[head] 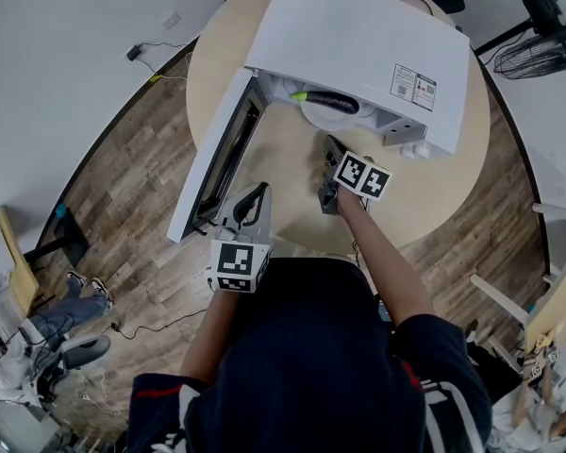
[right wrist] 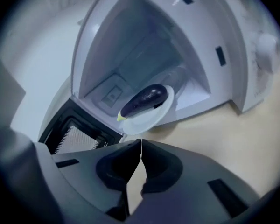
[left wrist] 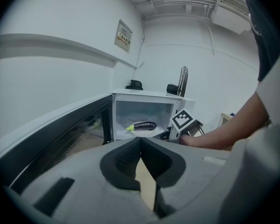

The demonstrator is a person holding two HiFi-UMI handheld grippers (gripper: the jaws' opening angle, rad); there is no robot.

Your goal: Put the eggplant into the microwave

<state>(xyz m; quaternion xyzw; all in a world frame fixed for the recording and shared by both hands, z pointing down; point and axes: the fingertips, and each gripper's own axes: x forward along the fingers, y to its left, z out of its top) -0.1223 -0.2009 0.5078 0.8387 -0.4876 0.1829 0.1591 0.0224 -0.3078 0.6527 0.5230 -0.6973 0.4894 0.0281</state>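
Observation:
A dark purple eggplant (head: 328,101) with a green stem lies on a white plate (head: 313,116) inside the white microwave (head: 358,36), whose door (head: 212,154) hangs wide open to the left. The same eggplant (left wrist: 144,125) shows through the opening in the left gripper view, and it (right wrist: 144,99) rests on the plate (right wrist: 151,118) in the right gripper view. My right gripper (head: 332,149) sits just in front of the opening, shut and empty (right wrist: 141,141). My left gripper (head: 255,201) hovers near the door's lower end, its jaws (left wrist: 141,141) together with nothing held.
The microwave stands on a round light wooden table (head: 434,187). The open door reaches out over the table's left edge. A standing fan (head: 547,45) is at the far right, and cables (head: 141,64) run across the wooden floor.

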